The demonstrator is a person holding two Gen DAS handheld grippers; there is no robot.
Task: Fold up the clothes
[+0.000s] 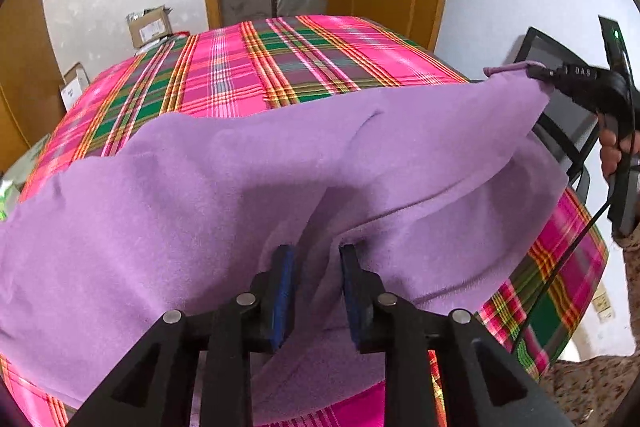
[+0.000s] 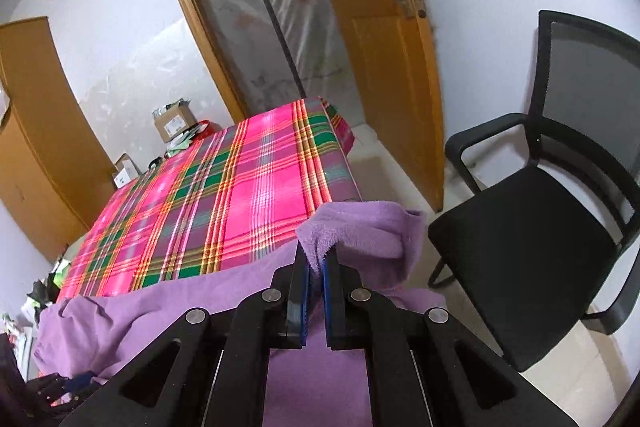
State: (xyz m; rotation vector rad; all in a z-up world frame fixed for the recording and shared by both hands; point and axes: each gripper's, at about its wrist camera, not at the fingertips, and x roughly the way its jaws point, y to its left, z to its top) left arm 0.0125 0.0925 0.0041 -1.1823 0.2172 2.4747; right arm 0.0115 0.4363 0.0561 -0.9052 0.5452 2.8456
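Purple fleece cloth (image 1: 240,187) drapes over our pink plaid tabletop (image 1: 280,67); our right tool (image 2: 316,267) pinches its corner, our left tool (image 1: 316,255) grips a fold.

The purple cloth (image 1: 208,187) is soft and fleecy — a towel or a garment, the views do not settle which. It lies spread across the near part of the plaid-covered table (image 1: 280,67), rumpled into broad, shallow folds. One corner (image 2: 320,239) is lifted off the surface and hangs in a small drooping flap at the table's right edge, while the lower edge drapes over the near side. The far half of the pink-and-green plaid stays uncovered.
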